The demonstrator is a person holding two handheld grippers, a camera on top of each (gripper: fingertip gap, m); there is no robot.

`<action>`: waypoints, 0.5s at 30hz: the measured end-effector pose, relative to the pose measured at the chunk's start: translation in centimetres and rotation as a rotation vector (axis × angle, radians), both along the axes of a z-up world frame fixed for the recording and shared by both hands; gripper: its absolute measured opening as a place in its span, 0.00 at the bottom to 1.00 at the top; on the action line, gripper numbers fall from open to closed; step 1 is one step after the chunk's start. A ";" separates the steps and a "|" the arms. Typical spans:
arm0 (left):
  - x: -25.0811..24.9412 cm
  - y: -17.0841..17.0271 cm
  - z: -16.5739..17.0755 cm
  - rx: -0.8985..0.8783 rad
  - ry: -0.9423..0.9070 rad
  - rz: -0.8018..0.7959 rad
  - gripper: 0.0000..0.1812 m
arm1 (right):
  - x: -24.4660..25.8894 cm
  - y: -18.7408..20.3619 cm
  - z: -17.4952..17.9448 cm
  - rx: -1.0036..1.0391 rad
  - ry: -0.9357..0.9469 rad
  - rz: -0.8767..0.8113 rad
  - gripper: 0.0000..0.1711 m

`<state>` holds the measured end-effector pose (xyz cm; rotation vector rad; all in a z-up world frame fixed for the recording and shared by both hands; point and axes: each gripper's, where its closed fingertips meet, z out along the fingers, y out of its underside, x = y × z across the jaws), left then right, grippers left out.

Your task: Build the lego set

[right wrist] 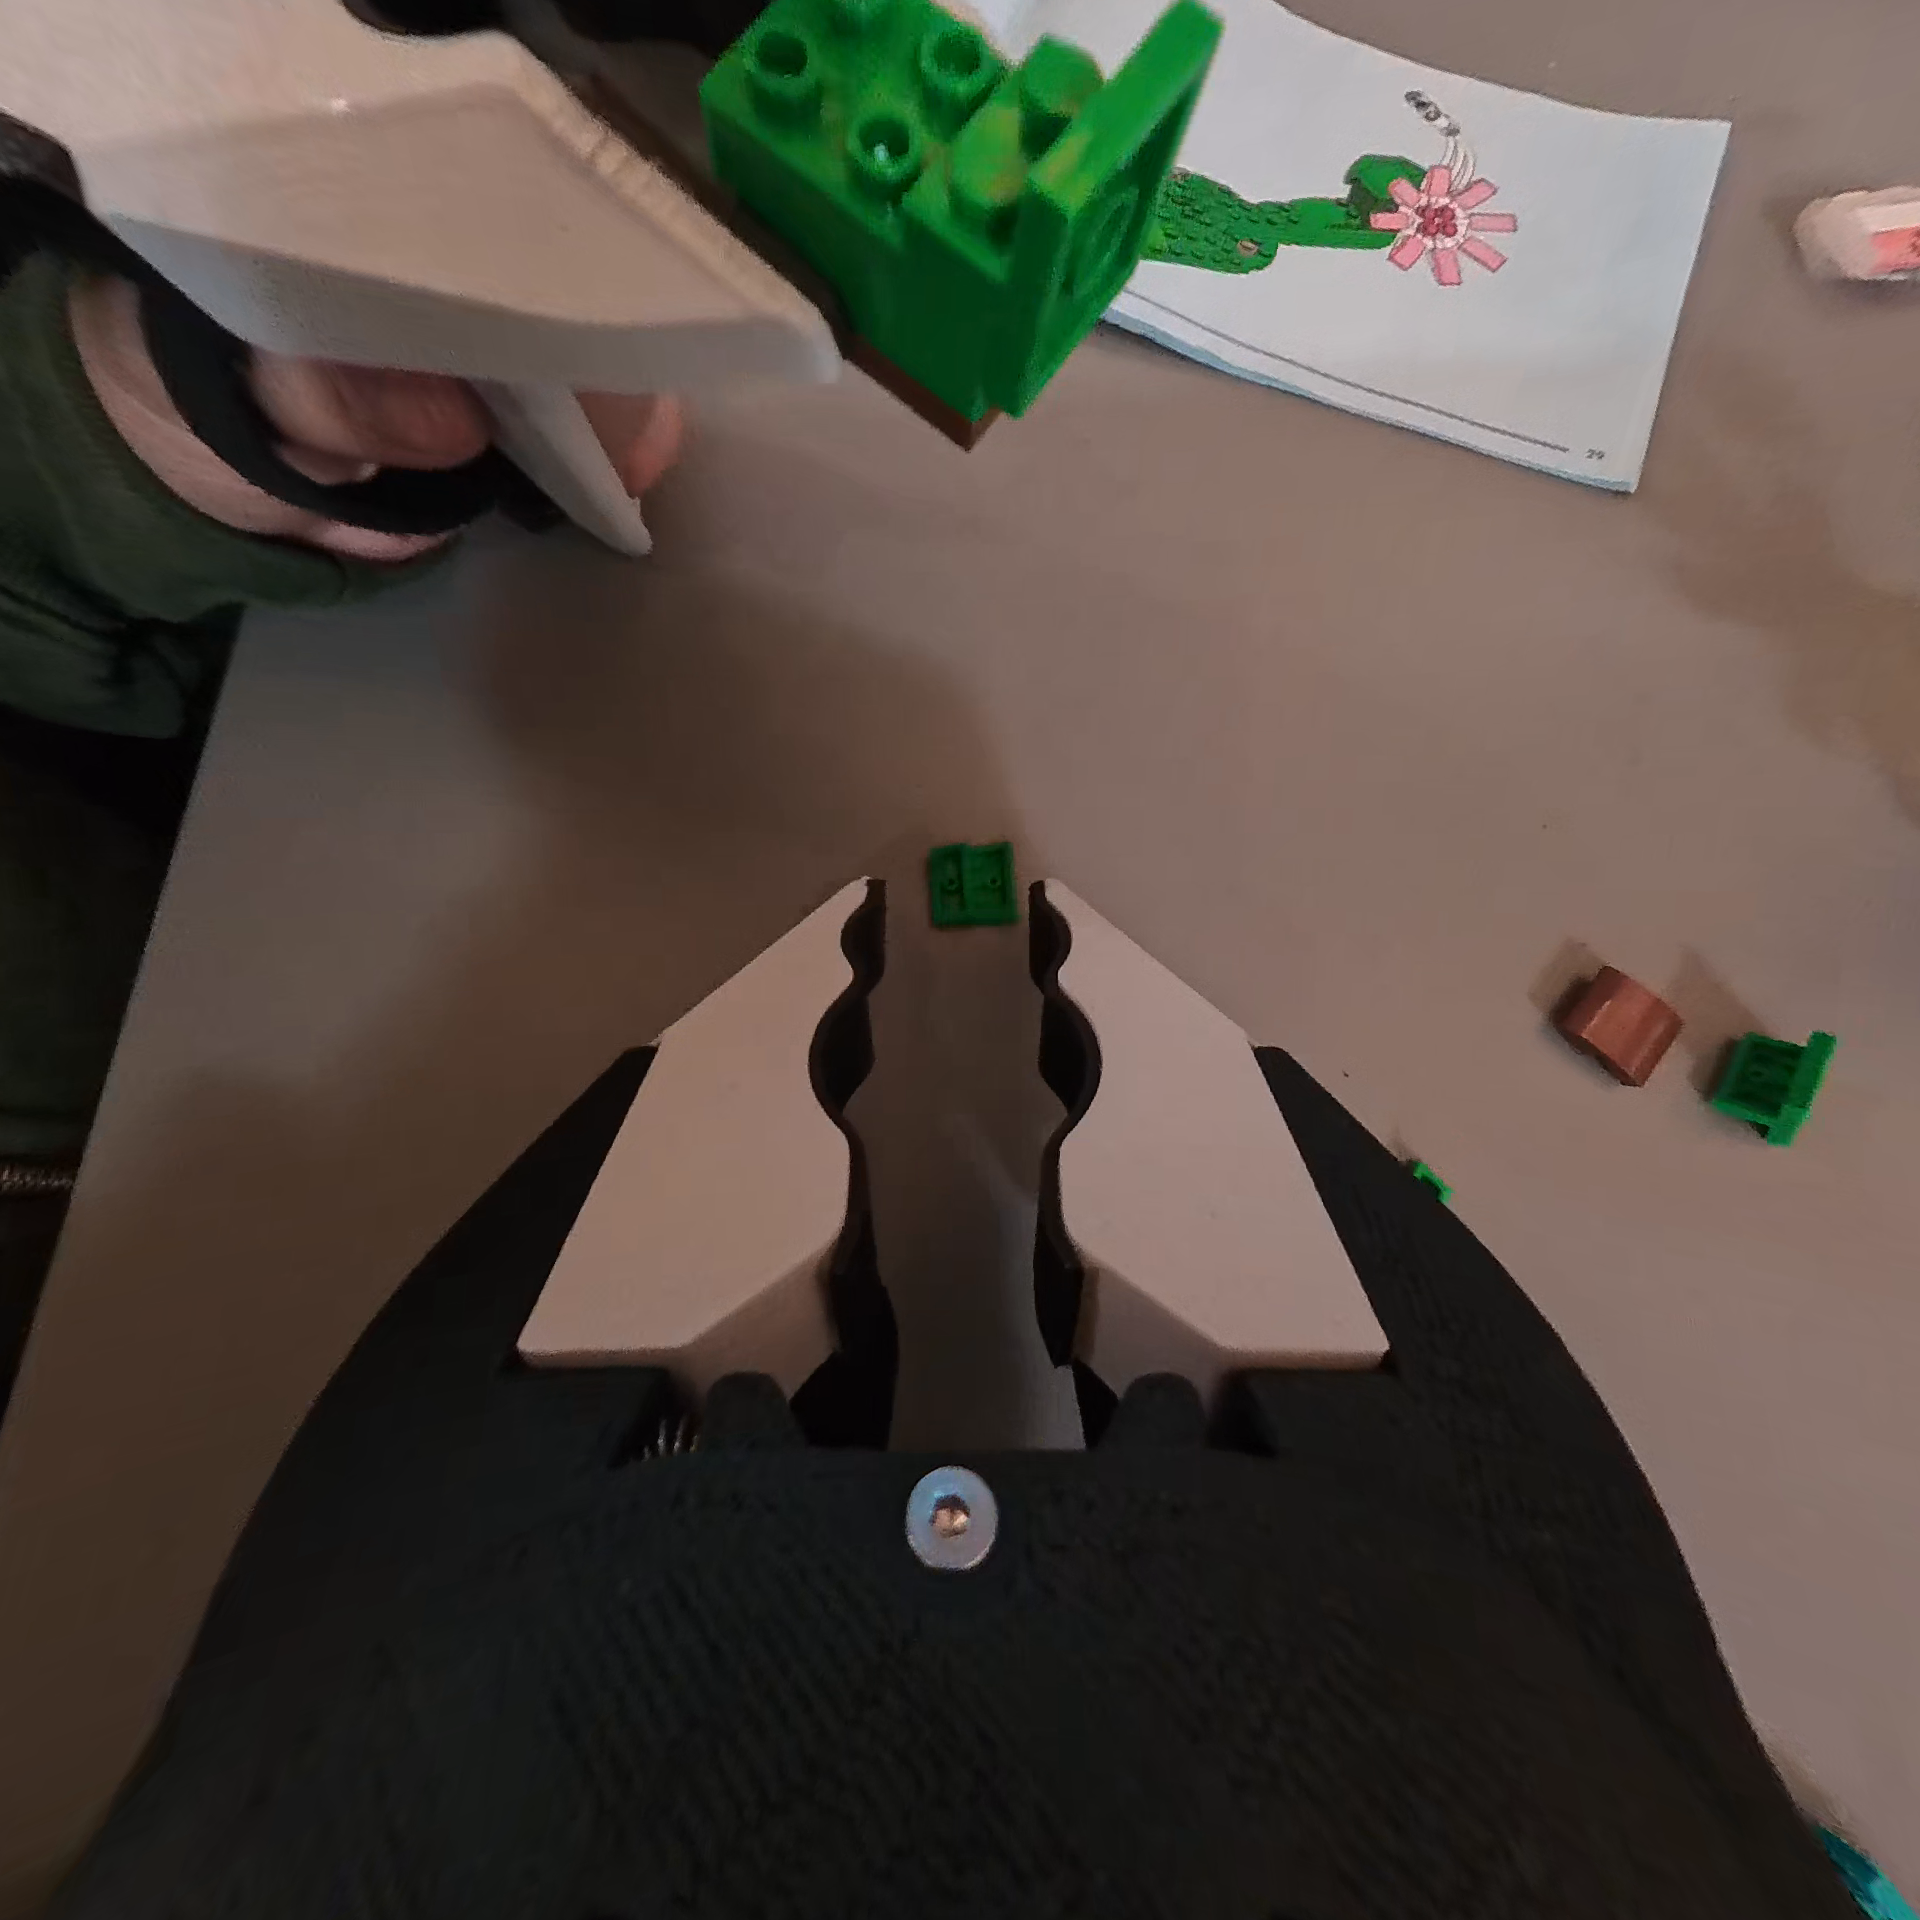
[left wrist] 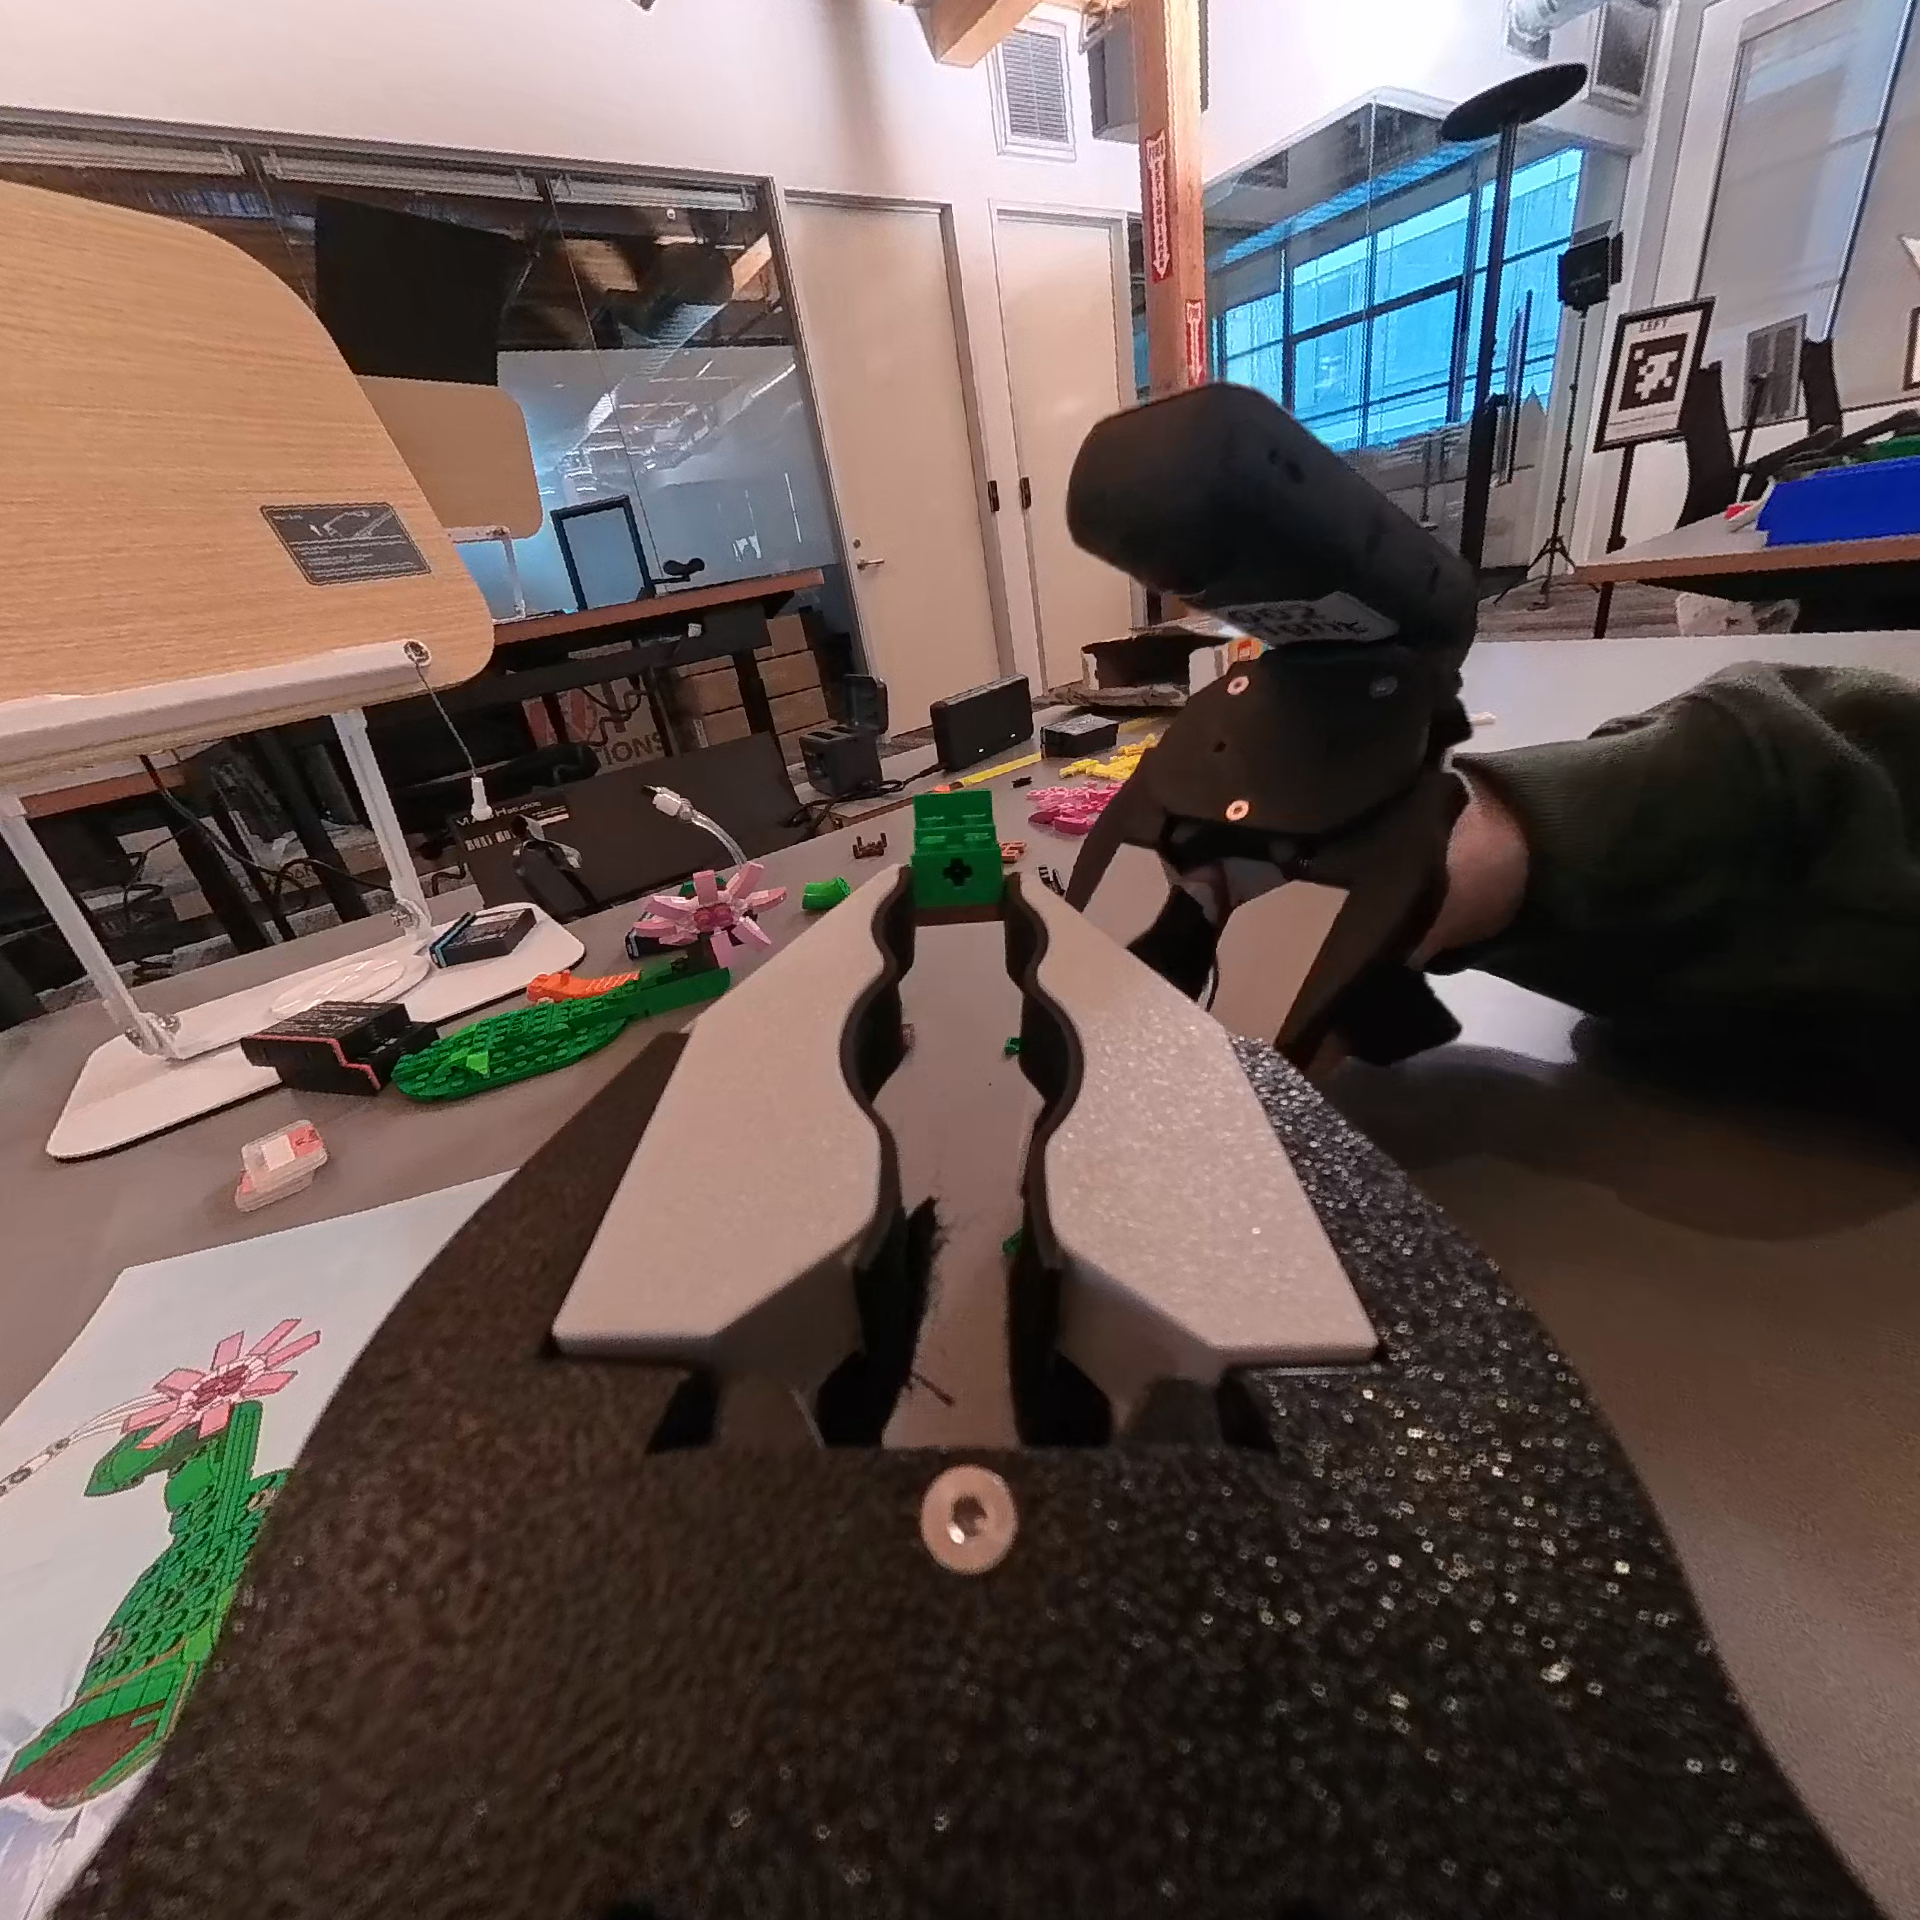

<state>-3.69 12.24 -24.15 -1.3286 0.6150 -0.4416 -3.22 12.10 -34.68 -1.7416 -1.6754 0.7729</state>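
My left gripper is shut on a green brick assembly with a brown base and holds it above the grey table. The right wrist view shows that assembly at the top, with studs and an upright green plate. My right gripper is open and points down at the table. A small green piece lies flat between its fingertips, apart from both. The right gripper also shows in the left wrist view, low over the table.
A brown piece and a green bracket lie right of my right gripper. The instruction booklet lies beyond. A green leaf build, a pink flower, loose pink and yellow pieces and a book stand are on the table. My hands' fingertips stand some 10 cm from each other. The green bracket is about 12 cm from my right fingertips and 20 cm from my left.
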 end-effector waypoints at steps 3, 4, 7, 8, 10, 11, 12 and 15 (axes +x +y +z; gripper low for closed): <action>0.0 0.0 0.0 0.000 -0.001 0.000 0.08 | 0.0 0.1 -0.6 -0.004 -0.024 -0.008 0.14; 0.0 0.0 0.0 0.000 0.000 0.000 0.08 | 0.0 0.1 -0.6 -0.002 -0.022 -0.007 0.13; 0.0 0.0 0.0 0.000 0.000 0.000 0.08 | 0.1 0.2 -0.5 0.021 -0.036 -0.005 0.09; 0.0 0.0 0.0 0.000 -0.001 0.000 0.08 | 0.2 0.2 -0.4 0.029 -0.036 -0.005 0.09; 0.0 0.0 0.0 0.000 -0.001 0.000 0.08 | 0.4 0.3 -0.1 0.033 -0.030 -0.006 0.09; 0.0 0.0 0.0 0.000 -0.001 0.000 0.08 | 0.5 0.5 0.1 0.036 -0.028 -0.010 0.09; 0.0 0.0 0.0 0.000 -0.001 0.000 0.08 | 0.7 0.6 0.2 0.044 -0.029 -0.012 0.09; 0.0 0.0 0.0 -0.001 -0.003 0.000 0.08 | 2.0 1.3 0.7 0.100 -0.070 -0.016 0.09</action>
